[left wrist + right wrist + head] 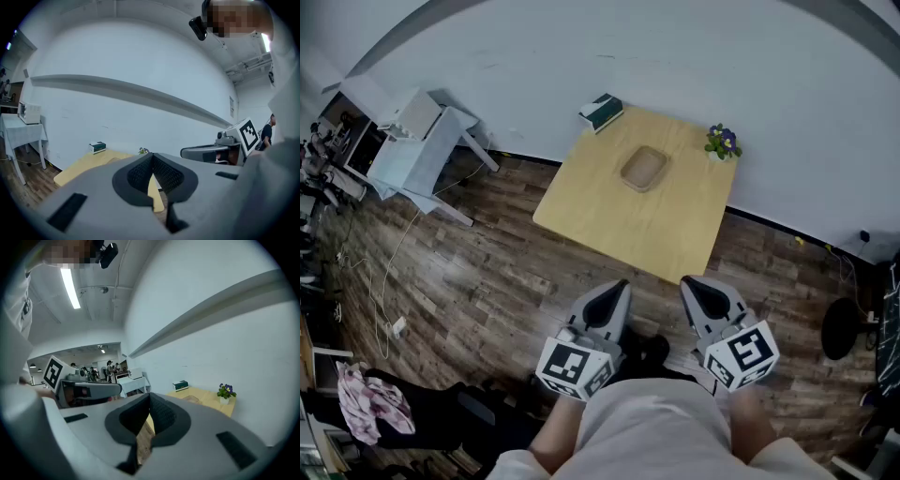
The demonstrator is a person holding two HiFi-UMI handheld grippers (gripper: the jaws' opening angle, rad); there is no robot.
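I hold both grippers close to my body, short of a light wooden table [609, 211]. My left gripper [622, 286] is shut, its tips meeting with nothing between them, and the same holds for my right gripper [686, 283]. On the table lie a shallow tan tray [643, 169], a green and white box [601, 112] at the far left corner, and a small pot of purple flowers [723, 142] at the far right corner. In the left gripper view the left gripper [152, 157] points at the table [82, 165]. The right gripper [149, 397] faces the flowers [226, 391].
A white wall [675, 56] runs behind the table. A white side table with a box on it [417, 150] stands at the left. Cables trail over the wood floor [441, 272]. A pink cloth [370, 403] lies at the lower left. A black round base [842, 328] stands right.
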